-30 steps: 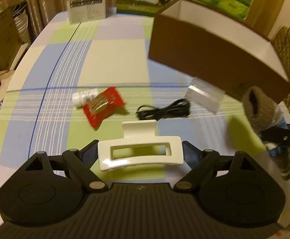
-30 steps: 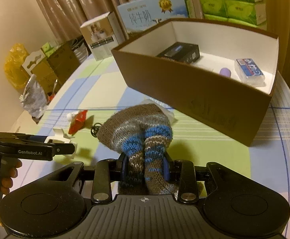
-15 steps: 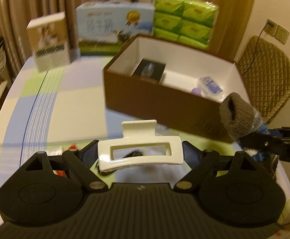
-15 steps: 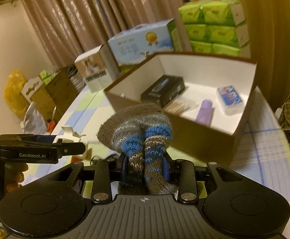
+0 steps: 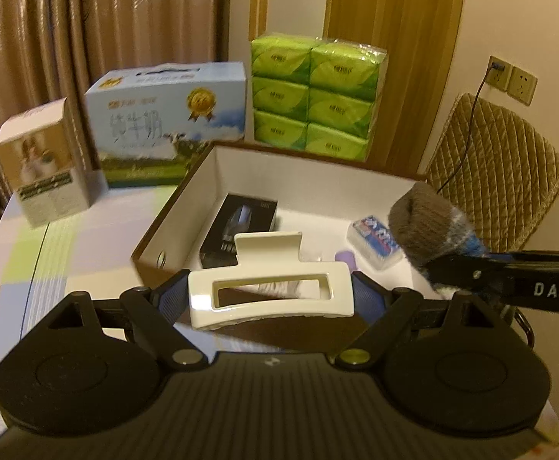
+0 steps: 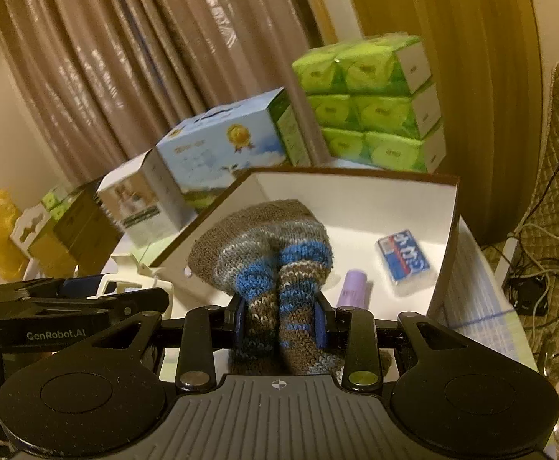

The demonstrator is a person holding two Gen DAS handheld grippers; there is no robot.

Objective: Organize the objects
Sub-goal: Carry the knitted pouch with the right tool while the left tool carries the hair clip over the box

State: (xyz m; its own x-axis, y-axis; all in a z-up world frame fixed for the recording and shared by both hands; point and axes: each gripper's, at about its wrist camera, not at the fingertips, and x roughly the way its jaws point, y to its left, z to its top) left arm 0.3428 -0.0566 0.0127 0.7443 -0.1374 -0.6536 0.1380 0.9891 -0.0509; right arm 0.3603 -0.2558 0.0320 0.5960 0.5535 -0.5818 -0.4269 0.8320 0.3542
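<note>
Holding both over box (image 5: 172,237): left gripper (image 5: 271,296) clamping hair clip (image 5: 271,293), right gripper (image 6: 279,324) pinching sock (image 6: 267,253); sock hiding box floor ahead.

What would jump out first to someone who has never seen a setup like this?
Probably the glossy white plastic hair claw clip clamped in the left gripper and the grey-and-blue striped knitted sock pinched in the right gripper. Both hang over the open brown cardboard box with a white inside, backed by stacked bright green tissue packs.
</note>
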